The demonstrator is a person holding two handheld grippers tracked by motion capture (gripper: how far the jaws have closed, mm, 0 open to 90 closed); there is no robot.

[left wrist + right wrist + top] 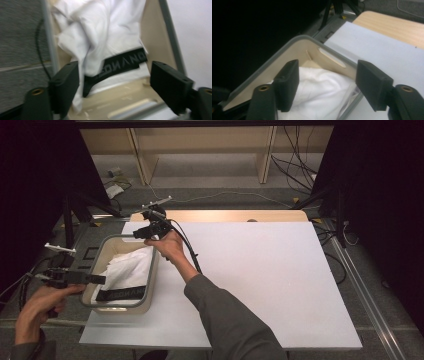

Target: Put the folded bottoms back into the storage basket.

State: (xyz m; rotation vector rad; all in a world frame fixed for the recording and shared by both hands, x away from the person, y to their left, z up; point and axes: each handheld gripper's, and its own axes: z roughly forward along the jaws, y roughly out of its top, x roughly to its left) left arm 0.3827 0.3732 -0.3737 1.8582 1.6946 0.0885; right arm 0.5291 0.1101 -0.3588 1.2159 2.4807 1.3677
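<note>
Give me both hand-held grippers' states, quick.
Left hand-held gripper: open, holding nothing, over the white cloth in the bin.
Right hand-held gripper: open, holding nothing, above the cloth.

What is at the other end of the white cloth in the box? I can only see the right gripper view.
Observer: The white garment has a black band with pale letters along its near end.
Operator: Is the other gripper grabbing it?
Observer: No. The left gripper faces that band with its jaws apart, not pinching.
Operator: Where is the box sitting?
Observer: The beige bin sits at the left edge of the white table.
</note>
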